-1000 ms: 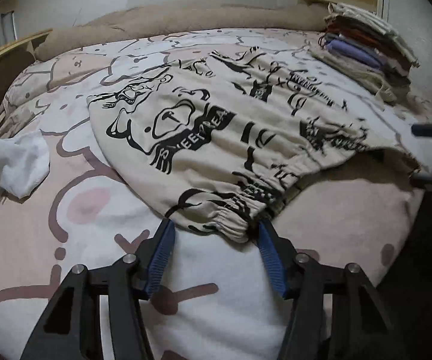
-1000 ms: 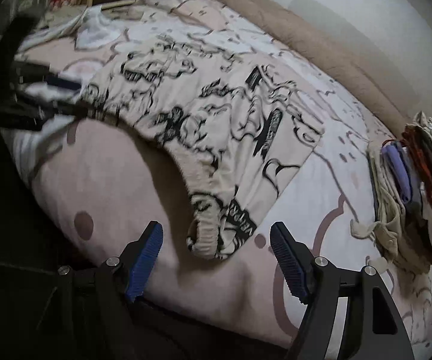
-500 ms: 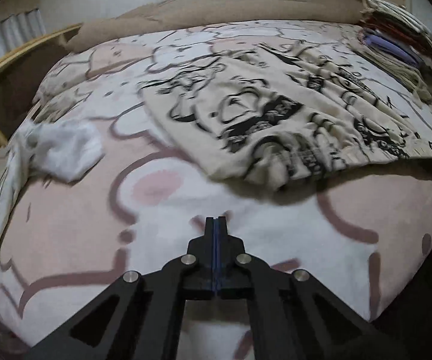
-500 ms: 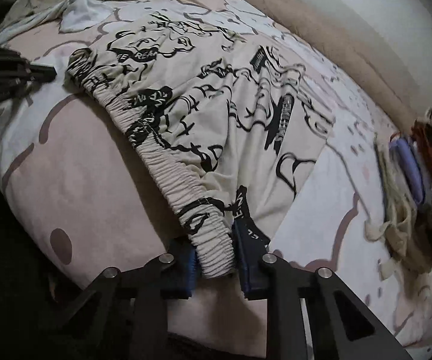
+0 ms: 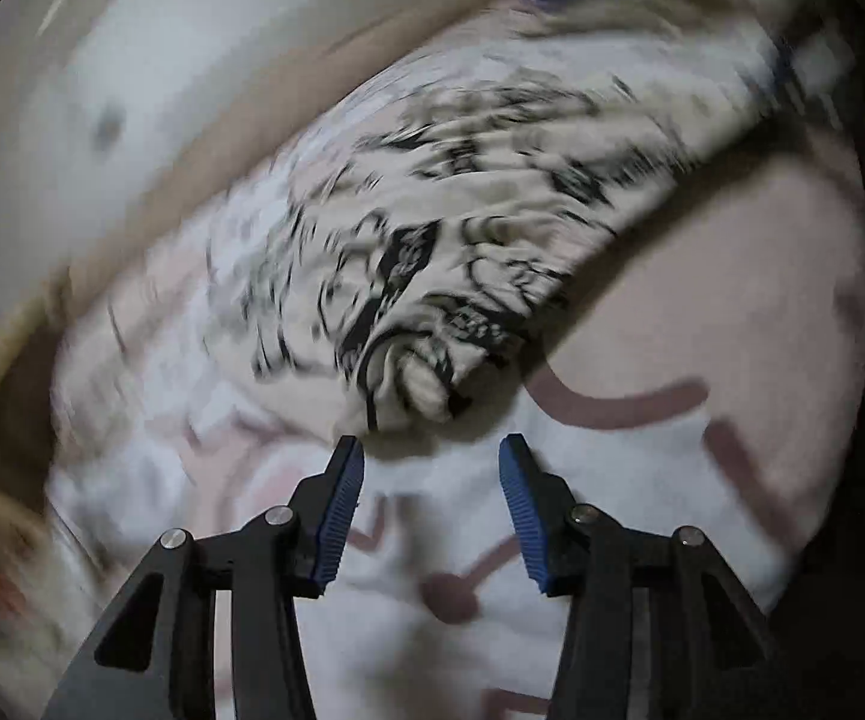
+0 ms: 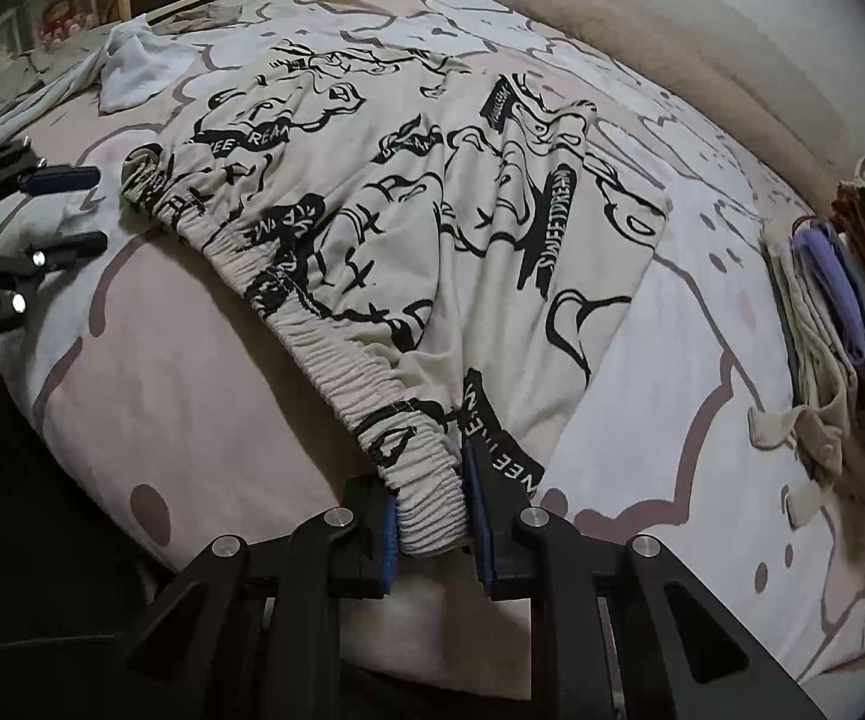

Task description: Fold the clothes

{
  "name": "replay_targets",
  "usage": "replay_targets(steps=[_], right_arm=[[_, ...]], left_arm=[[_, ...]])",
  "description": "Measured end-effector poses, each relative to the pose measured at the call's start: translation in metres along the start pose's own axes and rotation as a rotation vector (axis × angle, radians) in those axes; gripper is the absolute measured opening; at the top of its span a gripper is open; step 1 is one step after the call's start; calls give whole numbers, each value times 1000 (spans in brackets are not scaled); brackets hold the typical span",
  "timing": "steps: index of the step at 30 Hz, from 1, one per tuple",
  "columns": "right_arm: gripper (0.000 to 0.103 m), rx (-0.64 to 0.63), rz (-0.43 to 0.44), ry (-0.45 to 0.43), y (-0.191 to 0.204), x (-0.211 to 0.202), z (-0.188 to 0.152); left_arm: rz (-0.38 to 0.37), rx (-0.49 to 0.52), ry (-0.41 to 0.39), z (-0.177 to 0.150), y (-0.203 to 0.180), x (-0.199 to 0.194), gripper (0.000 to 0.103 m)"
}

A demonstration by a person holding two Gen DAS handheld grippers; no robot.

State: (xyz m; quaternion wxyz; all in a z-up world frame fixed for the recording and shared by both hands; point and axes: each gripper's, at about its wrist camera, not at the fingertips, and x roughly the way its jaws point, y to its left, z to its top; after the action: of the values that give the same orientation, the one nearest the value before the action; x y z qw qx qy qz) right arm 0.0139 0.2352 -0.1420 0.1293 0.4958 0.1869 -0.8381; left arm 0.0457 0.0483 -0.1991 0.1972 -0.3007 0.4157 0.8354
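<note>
Left wrist view, heavily blurred: the left gripper (image 5: pixel 431 456) sits at lower centre, its jaws apart and opening, with nothing between the blue pads (image 5: pixel 342 510). The near corner of the printed shorts (image 5: pixel 432 252) lies just beyond the fingertips, on the pink-and-white bedspread (image 5: pixel 702 312).

Right wrist view, sharp: the right gripper (image 6: pixel 432 525) at lower centre is clamped on the elastic waistband (image 6: pixel 426 480) of the shorts (image 6: pixel 408 210), which spread up the frame's middle across the bedspread (image 6: pixel 192 390). The left gripper (image 6: pixel 63 210) shows at the left edge, jaws apart, just beside the waistband's far end. A stack of folded clothes (image 6: pixel 840 312) lies at right; a white cloth (image 6: pixel 138 69) at upper left.
</note>
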Motion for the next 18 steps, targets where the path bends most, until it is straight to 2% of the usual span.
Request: replay_targets(steps=[5, 10, 11, 14, 16, 18], right_arm=[[20, 22, 10, 6, -3, 3, 0], [20, 36, 24, 12, -7, 5, -1], [20, 37, 26, 13, -8, 5, -1], [20, 42, 31, 14, -9, 5, -1], [20, 43, 33, 15, -10, 5, -1], [20, 46, 35, 18, -10, 6, 0]], left_arm=[[170, 404, -107, -6, -25, 8, 49], [243, 661, -228, -17, -37, 9, 47], [236, 693, -234, -20, -36, 10, 46], [150, 743, -211, -28, -26, 8, 39], [98, 771, -195, -34, -19, 8, 38], [82, 814, -193, -36, -14, 10, 38]])
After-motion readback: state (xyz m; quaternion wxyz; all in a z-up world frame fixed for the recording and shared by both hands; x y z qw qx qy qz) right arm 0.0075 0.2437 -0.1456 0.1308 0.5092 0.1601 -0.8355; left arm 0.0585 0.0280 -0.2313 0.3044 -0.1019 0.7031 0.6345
